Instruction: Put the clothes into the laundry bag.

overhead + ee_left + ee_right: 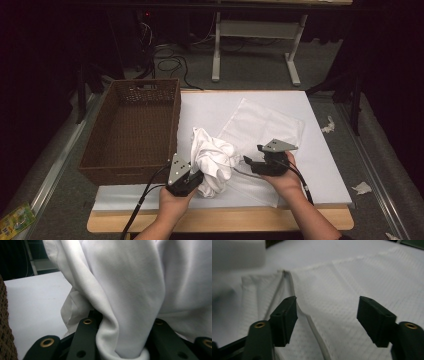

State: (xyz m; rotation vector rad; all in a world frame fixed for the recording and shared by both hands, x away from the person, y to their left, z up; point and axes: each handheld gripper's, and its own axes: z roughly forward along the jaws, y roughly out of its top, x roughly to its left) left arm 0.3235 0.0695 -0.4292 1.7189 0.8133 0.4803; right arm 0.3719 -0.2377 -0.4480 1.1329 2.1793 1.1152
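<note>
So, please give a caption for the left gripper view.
Left gripper shut on bunched white cloth above the white table.

Two tools are in hand, a left tool (pixel 196 181) and a right tool (pixel 248 161). One crumpled white cloth (pixel 214 159) sits bunched between them, against the left tool. One flat mesh bag (pixel 260 127) lies under and beyond the right tool. One brown basket (pixel 132 127) stands beyond the left tool. One table (pixel 320 150) carries them all. About four paper scraps (pixel 362 188) lie on the floor off to the right tool's side.
</note>
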